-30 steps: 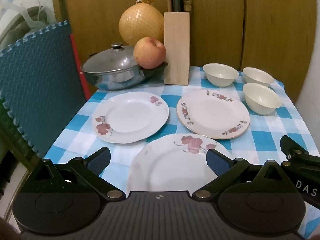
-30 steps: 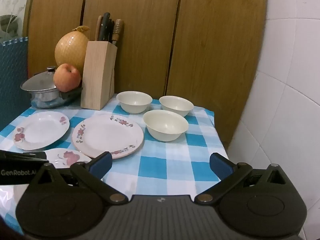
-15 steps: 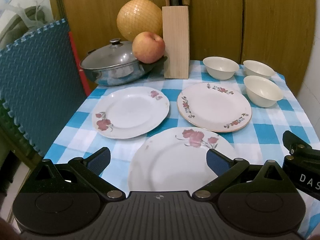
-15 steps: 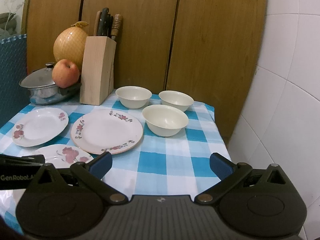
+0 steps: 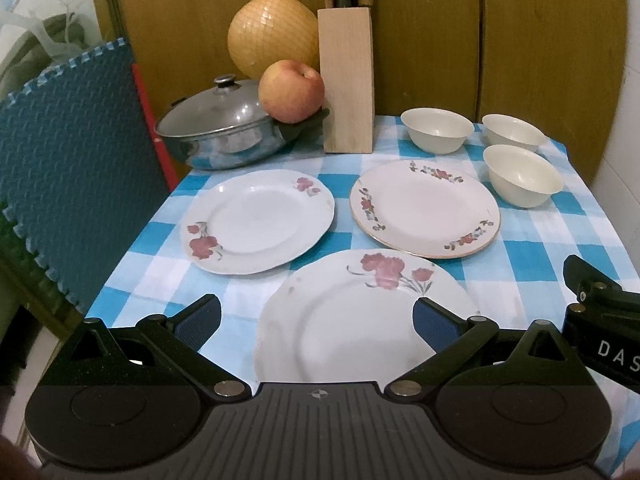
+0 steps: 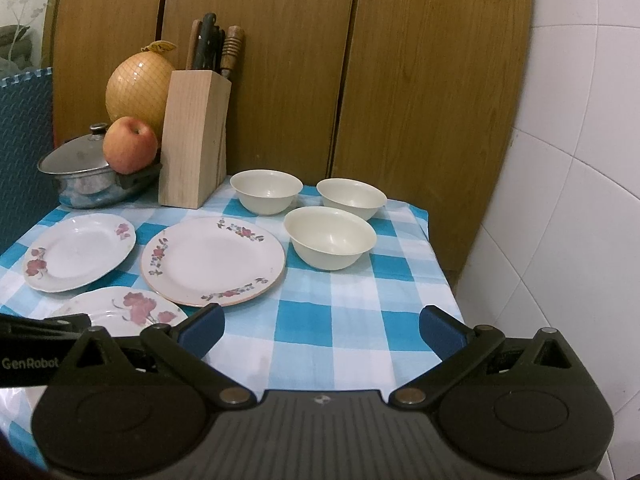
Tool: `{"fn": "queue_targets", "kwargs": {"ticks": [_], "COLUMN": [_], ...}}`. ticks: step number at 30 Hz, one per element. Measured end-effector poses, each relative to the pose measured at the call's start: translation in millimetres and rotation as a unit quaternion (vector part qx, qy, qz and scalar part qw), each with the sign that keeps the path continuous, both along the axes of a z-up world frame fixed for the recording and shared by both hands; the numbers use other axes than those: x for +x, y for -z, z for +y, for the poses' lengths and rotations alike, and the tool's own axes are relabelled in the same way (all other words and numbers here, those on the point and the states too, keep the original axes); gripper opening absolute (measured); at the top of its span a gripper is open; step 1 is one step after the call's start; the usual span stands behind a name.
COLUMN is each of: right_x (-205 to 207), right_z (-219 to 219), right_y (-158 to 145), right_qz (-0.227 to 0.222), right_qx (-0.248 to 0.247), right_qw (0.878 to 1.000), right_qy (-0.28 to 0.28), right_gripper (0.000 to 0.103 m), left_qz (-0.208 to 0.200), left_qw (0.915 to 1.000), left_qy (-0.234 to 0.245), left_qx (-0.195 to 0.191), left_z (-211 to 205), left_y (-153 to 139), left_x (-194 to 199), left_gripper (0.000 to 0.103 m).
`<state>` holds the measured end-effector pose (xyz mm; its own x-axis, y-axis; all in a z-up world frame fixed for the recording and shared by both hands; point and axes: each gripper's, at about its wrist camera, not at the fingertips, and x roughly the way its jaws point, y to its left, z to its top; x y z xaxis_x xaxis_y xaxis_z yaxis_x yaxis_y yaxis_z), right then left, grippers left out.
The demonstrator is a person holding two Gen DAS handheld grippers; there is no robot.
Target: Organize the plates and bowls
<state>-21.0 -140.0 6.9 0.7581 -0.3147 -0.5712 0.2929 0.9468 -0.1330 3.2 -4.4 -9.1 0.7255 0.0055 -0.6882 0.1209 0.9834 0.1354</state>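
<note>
Three flowered plates lie on a blue checked cloth: a near plate [image 5: 352, 320], a left plate [image 5: 258, 220] and a gold-rimmed right plate [image 5: 424, 208]. Three cream bowls stand behind at right: back left bowl [image 5: 437, 130], back right bowl [image 5: 514, 132], front bowl [image 5: 522, 176]. My left gripper [image 5: 316, 320] is open and empty, above the near plate's near side. My right gripper [image 6: 322, 330] is open and empty over the cloth, in front of the front bowl [image 6: 330, 238]. The plates also show in the right wrist view, with the gold-rimmed plate [image 6: 214, 260] nearest.
A lidded steel pot [image 5: 228, 128], an apple [image 5: 291, 91], a netted pomelo [image 5: 274, 36] and a wooden knife block [image 5: 347, 80] stand at the back. A blue foam mat [image 5: 76, 152] lines the left side. A tiled wall [image 6: 560, 200] is on the right.
Both grippers have drawn slightly back and up, so the plates and bowls sit a little farther off in view. Both stay open. No dish has moved.
</note>
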Motion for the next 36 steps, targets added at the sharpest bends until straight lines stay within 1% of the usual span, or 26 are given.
{"fn": "queue_targets", "kwargs": {"ticks": [6, 36], "right_x": [1.9, 3.0], "right_z": [0.3, -0.7], "right_y": [1.4, 3.6], "right_qz": [0.005, 0.014], "right_qx": [-0.004, 0.0], "right_qw": [1.0, 1.0], "right_qy": [-0.001, 0.0], "right_gripper": [0.098, 0.098], "left_qz": [0.011, 0.012], "left_qw": [0.9999, 0.9999], "left_qy": [0.003, 0.006], "left_qx": [-0.001, 0.005], "left_z": [0.4, 0.5], "left_y": [2.6, 5.5], "left_x": [1.8, 0.8], "left_gripper": [0.103, 0.103]}}
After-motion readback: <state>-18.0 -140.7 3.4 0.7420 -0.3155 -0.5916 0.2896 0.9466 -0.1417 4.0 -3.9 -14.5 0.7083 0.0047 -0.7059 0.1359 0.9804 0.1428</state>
